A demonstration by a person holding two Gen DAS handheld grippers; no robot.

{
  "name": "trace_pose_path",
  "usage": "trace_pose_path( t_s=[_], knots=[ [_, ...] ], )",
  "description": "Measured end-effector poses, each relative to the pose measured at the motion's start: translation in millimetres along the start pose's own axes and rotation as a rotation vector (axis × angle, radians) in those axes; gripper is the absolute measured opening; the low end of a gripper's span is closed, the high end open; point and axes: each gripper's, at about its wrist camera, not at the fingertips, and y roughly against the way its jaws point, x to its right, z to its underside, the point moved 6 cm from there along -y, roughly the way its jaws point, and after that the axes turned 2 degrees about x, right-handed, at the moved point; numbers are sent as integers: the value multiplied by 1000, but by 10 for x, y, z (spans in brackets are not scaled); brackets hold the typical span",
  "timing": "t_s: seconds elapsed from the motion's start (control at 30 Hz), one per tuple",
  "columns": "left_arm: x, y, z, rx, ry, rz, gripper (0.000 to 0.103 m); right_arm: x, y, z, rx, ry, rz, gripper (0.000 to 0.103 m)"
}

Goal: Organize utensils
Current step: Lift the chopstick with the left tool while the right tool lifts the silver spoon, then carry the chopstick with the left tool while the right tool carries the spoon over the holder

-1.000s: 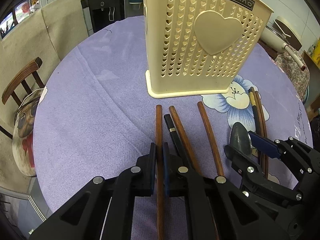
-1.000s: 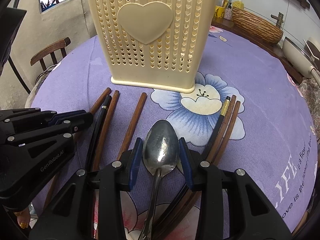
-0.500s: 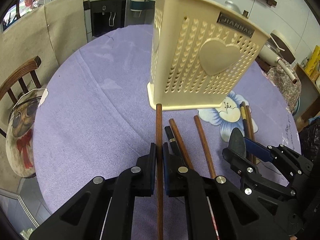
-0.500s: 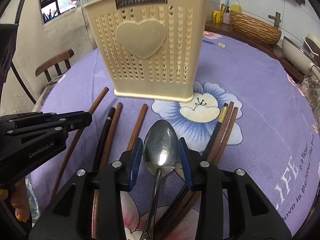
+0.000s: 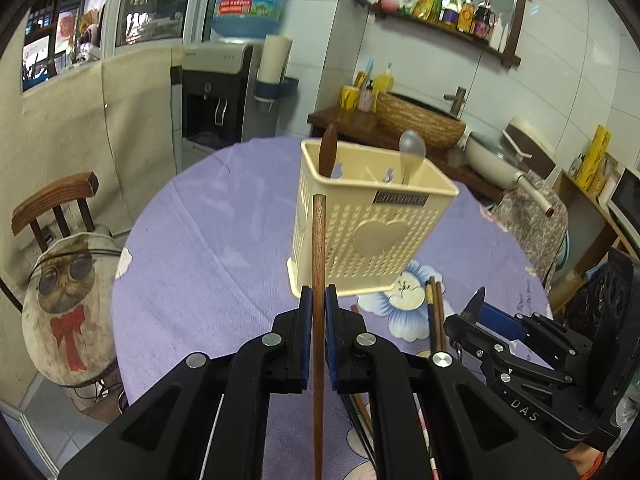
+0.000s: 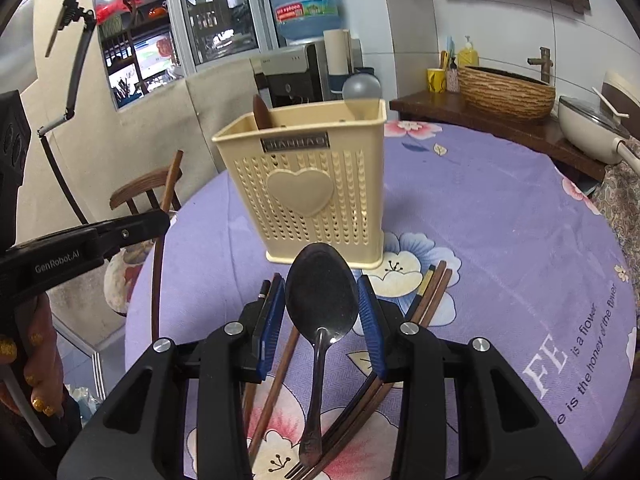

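Left wrist view, chopstick (image 5: 319, 280) lower end cut off, spoon (image 5: 474, 306) edge-on.

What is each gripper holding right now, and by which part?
Left gripper: brown chopstick, gripped partway along its shaft. Right gripper: metal spoon, gripped across the bowl.

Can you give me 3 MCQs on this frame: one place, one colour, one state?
1. Where is the metal spoon?
A. Between the right gripper's fingers
B. Lying on the cloth
C. On the chair

2. What colour is the holder?
A. Blue
B. Cream
C. Black

3. How is the left gripper?
A. Open and empty
B. Shut on a chopstick
C. Shut on a fork

Key: 1 A, the bowl sits between the blue pads, off the cloth. 2 B, its perforated walls and heart are cream. 3 B, the pads pinch a brown stick that points up.
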Motion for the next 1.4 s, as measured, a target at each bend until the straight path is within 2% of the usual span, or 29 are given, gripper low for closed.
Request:
trace_pose_path(
  t_s=[0.4,1.03,1.17,1.3,1.4],
  knots=[
    [-18,364,-258,110,-2,1,7,-83,181,-114,53,9,-12,37],
    [-3,391,-332,131,-7,0,7,-80,157,-137,92,10,-15,37],
    [-8,388,-377,122,-1,31,7,-92,153,-178,104,15,-21,37],
    [37,426,-477,138,-11,41,7,-100,142,-266,125,27,-20,37],
    [80,473,-609,152,-16,66,7,-120,173,-454,168,41,-13,37]
  ],
)
